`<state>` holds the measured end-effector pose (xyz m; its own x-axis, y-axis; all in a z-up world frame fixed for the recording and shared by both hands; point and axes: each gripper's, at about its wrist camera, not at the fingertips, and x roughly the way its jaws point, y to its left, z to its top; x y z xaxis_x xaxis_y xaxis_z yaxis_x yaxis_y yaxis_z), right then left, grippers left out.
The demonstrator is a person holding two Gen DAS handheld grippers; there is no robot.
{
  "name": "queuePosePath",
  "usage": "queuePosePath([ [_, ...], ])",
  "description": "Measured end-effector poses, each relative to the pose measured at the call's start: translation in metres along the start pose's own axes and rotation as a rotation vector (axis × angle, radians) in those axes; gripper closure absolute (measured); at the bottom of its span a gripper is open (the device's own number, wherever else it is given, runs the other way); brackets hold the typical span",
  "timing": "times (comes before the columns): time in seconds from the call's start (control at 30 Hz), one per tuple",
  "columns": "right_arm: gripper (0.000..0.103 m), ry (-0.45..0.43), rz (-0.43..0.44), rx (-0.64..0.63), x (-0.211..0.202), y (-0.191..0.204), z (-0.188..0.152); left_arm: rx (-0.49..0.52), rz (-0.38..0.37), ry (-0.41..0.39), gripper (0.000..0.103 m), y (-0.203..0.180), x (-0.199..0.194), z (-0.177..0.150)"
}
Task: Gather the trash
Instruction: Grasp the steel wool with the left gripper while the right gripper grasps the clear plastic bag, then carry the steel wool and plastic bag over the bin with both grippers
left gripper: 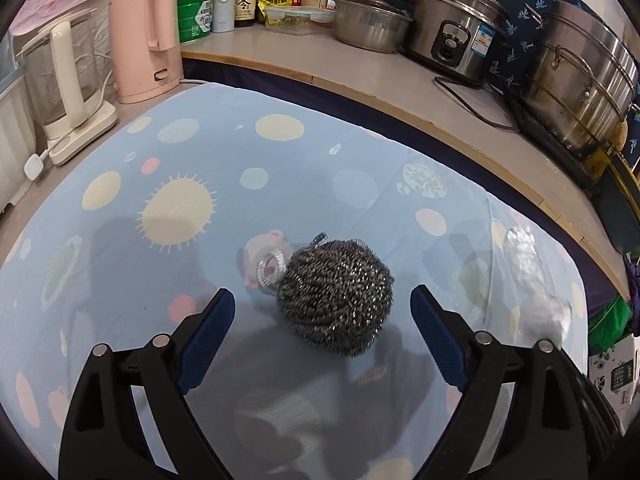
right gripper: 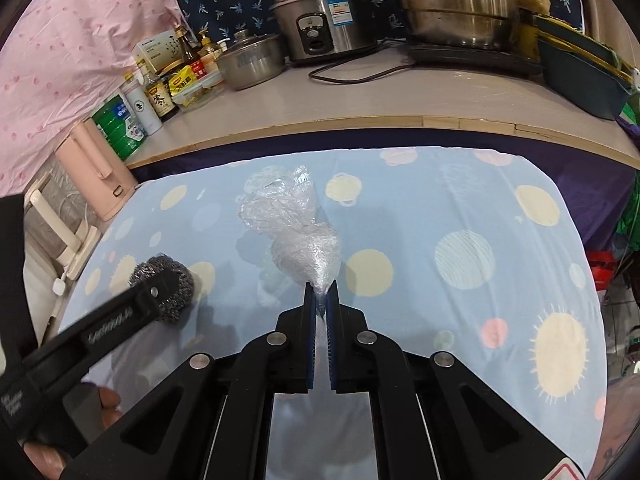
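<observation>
Steel scrubber [left gripper: 336, 296] sits on my blue tablecloth [left gripper: 280, 168] with the sun and dot print, right between the fingers of my left gripper [left gripper: 322, 306], which are spread wide and not touching it on either side. From the left wrist view the scrubber is a bit ahead of the blue pads [left gripper: 210, 332], closer to the right finger than the left one, and there's a small coiled shiny ring [left gripper: 269, 266] tucked against its far left side. I can't tell what that ring actually is.

My right gripper [right gripper: 321, 294] is clenched tight on a crumpled clear plastic bag [right gripper: 292, 220]. The pinch is on the twisted bottom end of the bag, and the rest of it puffs out past the fingertips over the cloth. In the left wrist view the same bag [left gripper: 536, 280] shows up blurry at the right edge, near the tablecloth's border.

From the right wrist view I can see the left gripper coming in from the lower left with a hand [right gripper: 80, 412] wrapped around its handle, one finger crossing in front of the scrubber.

Behind the cloth runs a counter [right gripper: 360, 96] with a rice cooker [right gripper: 320, 20], a big steel pot [right gripper: 456, 4], a small lidded pot [right gripper: 248, 60], bottles and a pink kettle [left gripper: 144, 32].
</observation>
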<state>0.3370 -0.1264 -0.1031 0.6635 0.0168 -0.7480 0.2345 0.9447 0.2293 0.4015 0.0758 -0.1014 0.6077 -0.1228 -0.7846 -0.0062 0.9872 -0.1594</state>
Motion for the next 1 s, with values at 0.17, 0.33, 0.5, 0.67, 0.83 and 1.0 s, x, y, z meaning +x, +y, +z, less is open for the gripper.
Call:
queuePosePath([
  [0.17, 0.098, 0.009, -0.001, 0.006, 0.002, -0.004, -0.005, 0.028, 0.007, 0.016, 0.035, -0.004, 0.011, 0.003],
  [0.33, 0.098, 0.010, 0.001, 0.007, 0.001, -0.005, -0.009, 0.051, 0.000, 0.020, 0.047, -0.008, 0.008, 0.000],
  [0.5, 0.098, -0.003, 0.008, 0.011, -0.014, -0.004, -0.015, 0.061, 0.002, 0.014, 0.049, -0.011, -0.006, -0.006],
  [0.67, 0.098, -0.016, 0.015, 0.021, -0.039, -0.007, -0.022, 0.067, -0.014, -0.006, 0.049, -0.016, -0.035, -0.014],
  [0.83, 0.098, -0.046, 0.022, 0.038, -0.078, -0.014, -0.030, 0.078, -0.039, -0.019, 0.049, -0.023, -0.069, -0.028],
  [1.0, 0.098, -0.076, 0.022, 0.058, -0.119, -0.025, -0.041, 0.104, -0.078, -0.028, 0.049, -0.037, -0.108, -0.051],
])
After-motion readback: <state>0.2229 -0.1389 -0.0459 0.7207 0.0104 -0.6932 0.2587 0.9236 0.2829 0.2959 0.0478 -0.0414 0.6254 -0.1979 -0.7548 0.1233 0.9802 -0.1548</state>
